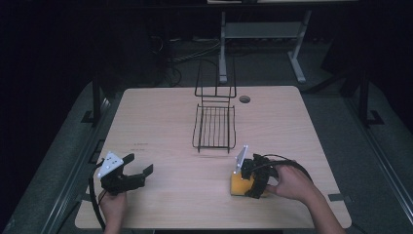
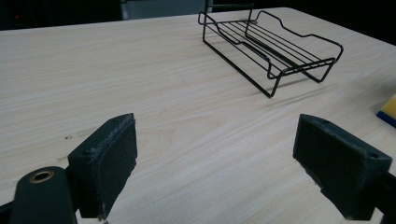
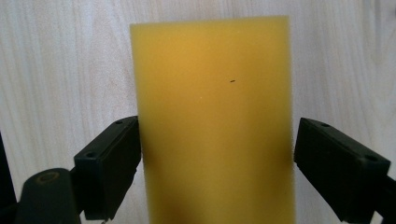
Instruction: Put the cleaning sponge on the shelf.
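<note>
Near the worktop's (image 1: 160,122) front right corner, the right gripper (image 3: 217,158) straddles the yellow sponge (image 3: 212,116), jaws spread, just touching its sides. The left gripper (image 2: 217,168) hovers near the front left corner, jaws released.

Table (image 1: 160,126): pale wood-grain top, smooth, with a soft matt sheen.
Rack (image 1: 214,127): thin black wire, likely coated metal, smooth and slightly glossy.
Sponge (image 3: 215,121): yellow foam, matt, fine-pored face; a dark blue layer shows at its edge in the left gripper view.
Left gripper (image 2: 215,163): black pads, matt and slightly rough; brass-coloured insert near the left pad.
Right gripper (image 3: 217,163): matt black pads, plastic-looking bodies.
Plate on the left gripper (image 1: 110,164): light grey, flat, matt.
</note>
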The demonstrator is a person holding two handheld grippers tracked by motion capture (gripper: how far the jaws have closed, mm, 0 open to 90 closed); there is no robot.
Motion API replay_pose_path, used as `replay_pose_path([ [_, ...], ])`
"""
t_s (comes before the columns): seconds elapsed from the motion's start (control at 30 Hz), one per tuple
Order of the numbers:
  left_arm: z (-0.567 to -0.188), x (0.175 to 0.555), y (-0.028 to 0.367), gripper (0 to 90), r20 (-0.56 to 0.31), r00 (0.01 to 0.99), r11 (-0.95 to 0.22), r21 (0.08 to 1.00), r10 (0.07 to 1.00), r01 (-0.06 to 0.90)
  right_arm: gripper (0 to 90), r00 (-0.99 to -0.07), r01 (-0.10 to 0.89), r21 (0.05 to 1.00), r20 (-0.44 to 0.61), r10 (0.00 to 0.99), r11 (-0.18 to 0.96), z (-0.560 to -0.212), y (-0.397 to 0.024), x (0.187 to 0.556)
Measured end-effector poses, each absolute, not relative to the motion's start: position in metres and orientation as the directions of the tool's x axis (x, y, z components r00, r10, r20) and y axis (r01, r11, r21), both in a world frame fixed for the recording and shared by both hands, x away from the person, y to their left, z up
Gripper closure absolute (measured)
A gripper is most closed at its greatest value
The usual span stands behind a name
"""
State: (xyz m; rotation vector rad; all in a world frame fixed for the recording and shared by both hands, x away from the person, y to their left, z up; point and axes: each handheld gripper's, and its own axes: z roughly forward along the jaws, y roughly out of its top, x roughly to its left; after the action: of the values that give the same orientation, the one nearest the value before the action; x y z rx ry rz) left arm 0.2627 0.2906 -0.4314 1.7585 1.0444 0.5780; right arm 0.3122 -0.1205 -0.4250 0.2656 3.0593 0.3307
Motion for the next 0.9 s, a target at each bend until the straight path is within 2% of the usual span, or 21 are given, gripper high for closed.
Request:
replay_pose_path([
  [0.73,-0.431,0.263,0.291,13.0,-0.081,0.515,-0.148,0.91,0.854,0.388,15.7,-0.99,0.133,0.172,-0.029,0.14,0.976,-0.436,-0.113,0.315],
  [0.9,-0.431,0.262,0.291,13.0,-0.081,0.513,-0.147,0.91,0.854,0.388,19.0,-0.99,0.131,0.165,-0.023,0.137,0.977,-0.438,-0.112,0.314],
])
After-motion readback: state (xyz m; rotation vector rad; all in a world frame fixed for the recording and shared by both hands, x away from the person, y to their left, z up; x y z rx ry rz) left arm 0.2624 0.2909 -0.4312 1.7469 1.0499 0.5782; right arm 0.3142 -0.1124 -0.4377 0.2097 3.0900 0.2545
